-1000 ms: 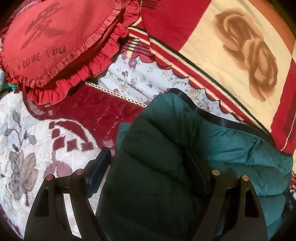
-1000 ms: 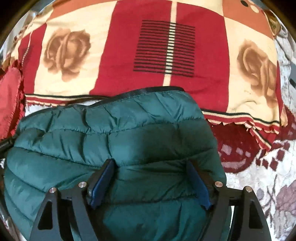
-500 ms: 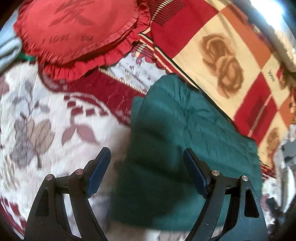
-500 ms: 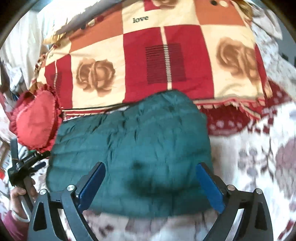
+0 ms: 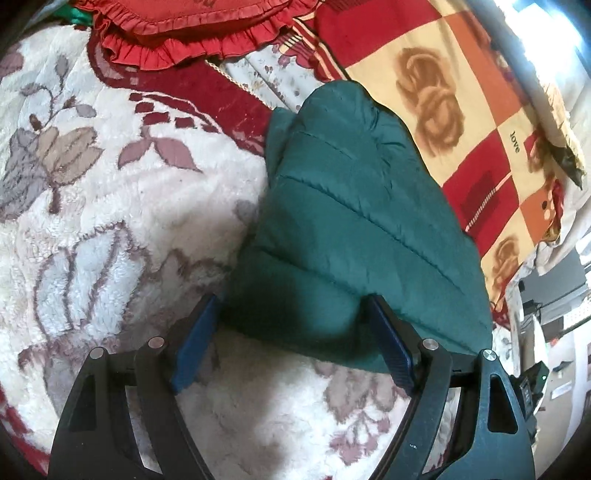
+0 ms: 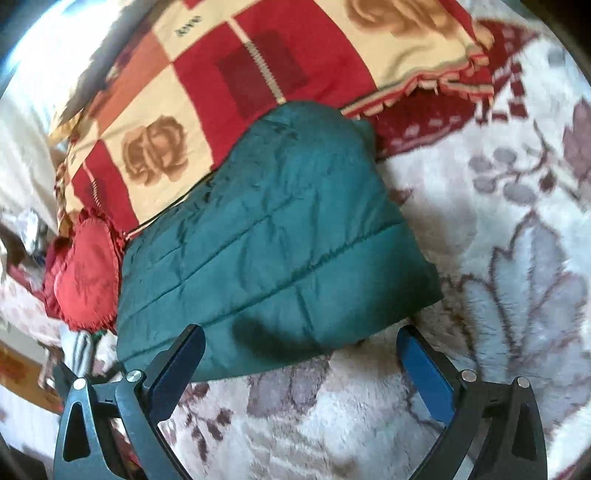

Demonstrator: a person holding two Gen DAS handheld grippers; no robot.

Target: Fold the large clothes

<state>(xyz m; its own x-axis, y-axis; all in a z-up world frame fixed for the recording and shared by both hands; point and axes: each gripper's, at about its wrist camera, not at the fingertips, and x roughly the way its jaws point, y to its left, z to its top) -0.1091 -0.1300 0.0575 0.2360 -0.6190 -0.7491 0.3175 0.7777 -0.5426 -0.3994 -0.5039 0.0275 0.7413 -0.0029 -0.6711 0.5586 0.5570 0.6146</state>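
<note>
Seen from the left wrist, a dark green quilted jacket [image 5: 354, 229] lies folded into a compact bundle on a white plush blanket [image 5: 122, 206] patterned with mauve and grey leaves and dark red borders. The left gripper [image 5: 291, 354] hangs just above the bundle's near edge, its jaws spread wide with blue pads on either side of that edge and pressing on nothing; the right-hand pad sits close against the fabric, though whether it touches cannot be told. Beyond the jacket, a checked throw [image 5: 461, 110] in red, cream and orange carries brown rose motifs and the word "love". A red ruffled cushion [image 5: 192, 33] rests at the top of the frame, well apart from the jacket. From the right wrist, the same jacket [image 6: 273, 243] appears as a rounded, stitched rectangle, its far end overlapping the fringed edge of the throw [image 6: 258, 70] and its near end resting on the blanket [image 6: 509, 229]. The right gripper [image 6: 299, 365] is poised at the near hem with its jaws spread about as wide as they go, empty, the jacket's edge lying just ahead of the gap between the pads. The red cushion [image 6: 88, 280], here heart-like in outline, sits just beside the jacket's left side.
</note>
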